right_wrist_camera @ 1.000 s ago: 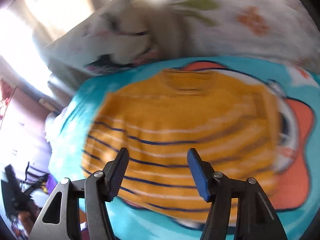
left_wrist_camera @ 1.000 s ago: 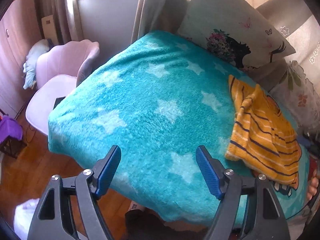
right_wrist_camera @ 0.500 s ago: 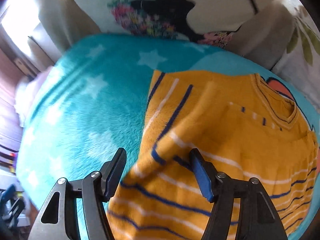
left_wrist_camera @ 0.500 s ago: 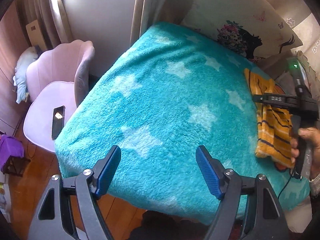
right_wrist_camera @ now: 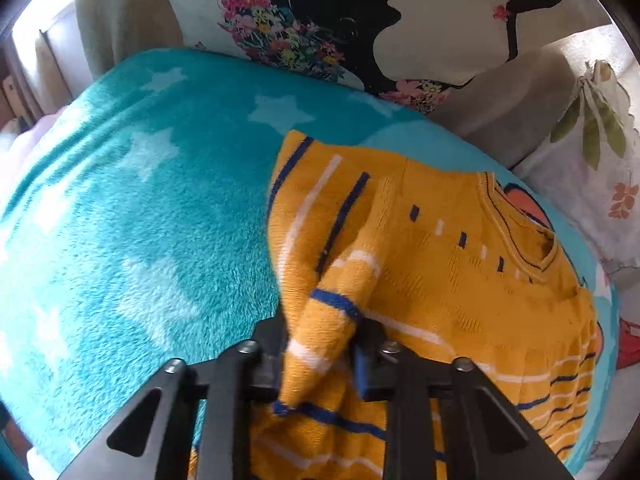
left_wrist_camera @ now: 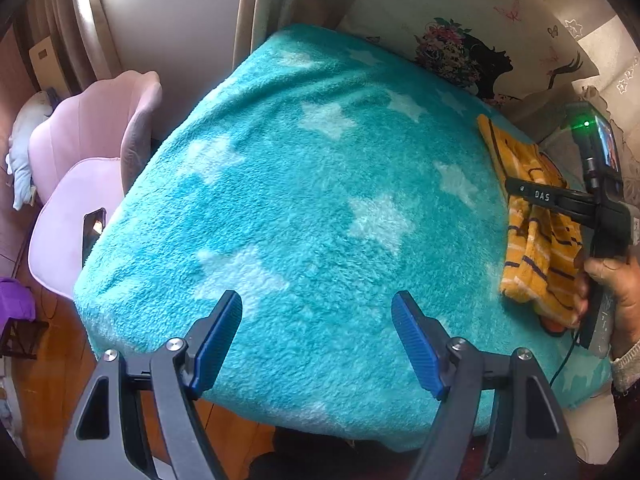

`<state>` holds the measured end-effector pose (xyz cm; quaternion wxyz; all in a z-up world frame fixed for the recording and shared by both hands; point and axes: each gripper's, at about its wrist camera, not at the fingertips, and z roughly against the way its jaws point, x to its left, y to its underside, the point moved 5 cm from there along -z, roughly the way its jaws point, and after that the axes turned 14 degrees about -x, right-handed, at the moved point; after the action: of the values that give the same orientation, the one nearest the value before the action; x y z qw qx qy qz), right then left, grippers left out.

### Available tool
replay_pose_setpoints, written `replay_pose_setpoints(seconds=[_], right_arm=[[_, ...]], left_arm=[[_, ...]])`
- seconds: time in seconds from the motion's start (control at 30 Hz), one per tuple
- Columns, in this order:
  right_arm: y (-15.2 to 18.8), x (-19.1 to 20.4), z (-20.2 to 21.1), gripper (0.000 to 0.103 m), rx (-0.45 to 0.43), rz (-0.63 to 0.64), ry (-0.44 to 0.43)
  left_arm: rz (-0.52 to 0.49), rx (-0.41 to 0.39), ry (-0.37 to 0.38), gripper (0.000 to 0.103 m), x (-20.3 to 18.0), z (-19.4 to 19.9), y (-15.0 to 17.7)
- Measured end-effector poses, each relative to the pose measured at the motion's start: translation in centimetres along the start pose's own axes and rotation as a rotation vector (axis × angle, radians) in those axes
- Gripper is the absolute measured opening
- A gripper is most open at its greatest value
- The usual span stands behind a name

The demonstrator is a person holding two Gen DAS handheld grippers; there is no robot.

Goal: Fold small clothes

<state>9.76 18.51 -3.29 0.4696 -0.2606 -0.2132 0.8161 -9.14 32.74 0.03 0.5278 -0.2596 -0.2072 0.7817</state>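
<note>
Left wrist view: the left claw (left_wrist_camera: 316, 338) stands wide open, its blue ribbed pads (left_wrist_camera: 416, 344) well apart and holding nothing, above the near edge of a fluffy turquoise blanket with pale stars (left_wrist_camera: 320, 200) that covers a bed. The mustard-yellow knitted jumper with navy and white stripes (left_wrist_camera: 536, 240) lies at the blanket's right side, bunched. The right claw's black frame (left_wrist_camera: 560, 200) crosses over it, held by the person's right hand (left_wrist_camera: 616, 284). A white pillow printed with a black silhouette and flowers (left_wrist_camera: 460, 48) leans at the head of the bed. A pale pink upholstered chair (left_wrist_camera: 88, 152) stands beside the bed on the left, with a dark phone (left_wrist_camera: 93, 226) on its seat.

Right wrist view: the right claw (right_wrist_camera: 320, 356) is closed on a raised fold of the jumper (right_wrist_camera: 440, 280), pinching the fabric between its fingers. The rest of the jumper lies on the blanket (right_wrist_camera: 140, 220), neckline to the right. The pillow (right_wrist_camera: 360, 20) stands just behind it.
</note>
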Motion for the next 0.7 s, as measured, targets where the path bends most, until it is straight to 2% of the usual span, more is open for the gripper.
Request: replay_pose_setpoints(seconds=[0.13, 0.2, 0.3, 0.4, 0.57, 0.7], right_arm=[[-0.9, -1.9, 2.4, 0.017, -0.052, -0.075, -0.111], [-1.2, -4.4, 4.3, 0.017, -0.102, -0.115, -0.159], [-1.0, -10.5, 7.2, 0.016, -0.165, -0.199, -0.205], [0.3, -17.5, 9.5, 0.016, -0.208, -0.28, -0.216], [3.5, -28.7, 9.9, 0.016, -0.21, -0.396, -0.193], [6.9, -33.7, 8.8, 0.016, -0.177, -0.491, -0.196]], left_arm=[[-0.008, -0.04, -0.025, 0.076, -2.1, 1.5, -0.4], [-0.013, -0.061, -0.052, 0.076, -3.4, 2.5, -0.4], [-0.008, -0.08, -0.077, 0.076, -6.1, 4.0, -0.1], [-0.005, -0.087, -0.095, 0.076, -8.8, 4.9, 0.4], [0.004, -0.066, -0.1, 0.076, -14.0, 5.3, 1.8], [0.0, -0.038, -0.086, 0.076, -17.5, 5.3, 2.9]])
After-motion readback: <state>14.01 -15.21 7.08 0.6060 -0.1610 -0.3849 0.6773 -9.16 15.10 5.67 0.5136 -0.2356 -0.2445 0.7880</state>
